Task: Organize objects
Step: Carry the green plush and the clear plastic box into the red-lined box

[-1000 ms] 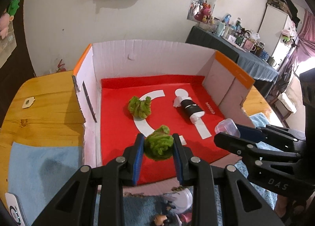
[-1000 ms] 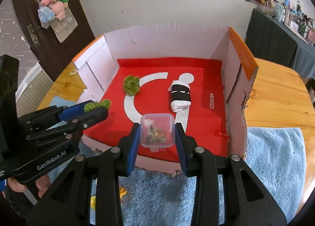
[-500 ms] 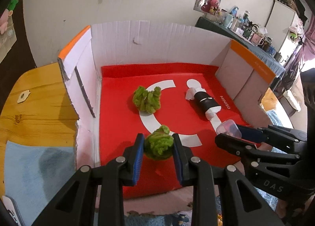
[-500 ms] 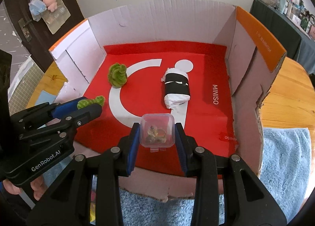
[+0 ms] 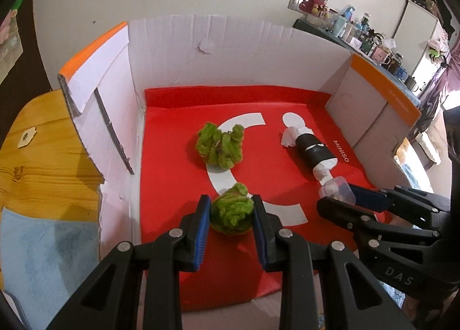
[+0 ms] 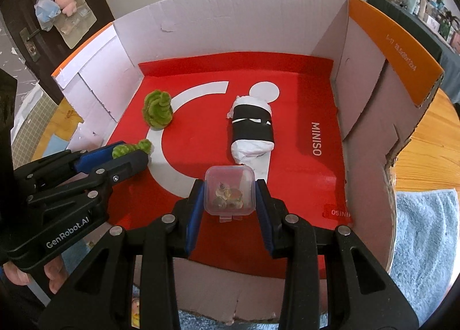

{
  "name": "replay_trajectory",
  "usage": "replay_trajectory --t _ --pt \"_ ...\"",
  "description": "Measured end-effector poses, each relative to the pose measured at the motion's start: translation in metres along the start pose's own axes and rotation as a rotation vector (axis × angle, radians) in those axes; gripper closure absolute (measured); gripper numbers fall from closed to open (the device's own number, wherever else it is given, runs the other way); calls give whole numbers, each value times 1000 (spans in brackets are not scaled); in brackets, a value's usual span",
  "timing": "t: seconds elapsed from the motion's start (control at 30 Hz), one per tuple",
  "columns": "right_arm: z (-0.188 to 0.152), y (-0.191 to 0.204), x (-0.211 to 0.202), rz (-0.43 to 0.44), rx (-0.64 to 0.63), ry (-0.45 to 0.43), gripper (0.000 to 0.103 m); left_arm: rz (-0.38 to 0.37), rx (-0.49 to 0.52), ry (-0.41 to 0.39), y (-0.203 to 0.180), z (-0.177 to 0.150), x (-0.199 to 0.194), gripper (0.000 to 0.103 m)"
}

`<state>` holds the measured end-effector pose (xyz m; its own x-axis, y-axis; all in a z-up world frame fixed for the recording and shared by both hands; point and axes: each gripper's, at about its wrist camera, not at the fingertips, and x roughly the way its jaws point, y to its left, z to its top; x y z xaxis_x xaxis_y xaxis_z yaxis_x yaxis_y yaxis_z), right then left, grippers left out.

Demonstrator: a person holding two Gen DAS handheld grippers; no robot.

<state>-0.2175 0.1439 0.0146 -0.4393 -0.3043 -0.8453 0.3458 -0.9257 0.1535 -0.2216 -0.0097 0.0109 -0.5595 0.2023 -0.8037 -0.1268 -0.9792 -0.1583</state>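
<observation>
With my left claw [image 5: 230, 212] clamped on a green tuft [image 5: 231, 213] and my right claw [image 6: 230, 194] clamped on a clear tub [image 6: 229, 193], the box [image 6: 359, 51] floor lies just below both, free red space ahead of each.

Corrugated cardboard box [image 6: 365, 42], glossy red liner [image 6: 299, 94], clear plastic container [image 6: 230, 189], fuzzy green ball [image 5: 230, 210], varnished wooden table [image 5: 43, 157]
</observation>
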Motion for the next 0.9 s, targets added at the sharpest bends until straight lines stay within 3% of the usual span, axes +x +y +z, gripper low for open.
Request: replay_trajectory --t 0.9 --pt "17 -7 10 -19 28 -24 70 36 -12 -1 4 13 11 73"
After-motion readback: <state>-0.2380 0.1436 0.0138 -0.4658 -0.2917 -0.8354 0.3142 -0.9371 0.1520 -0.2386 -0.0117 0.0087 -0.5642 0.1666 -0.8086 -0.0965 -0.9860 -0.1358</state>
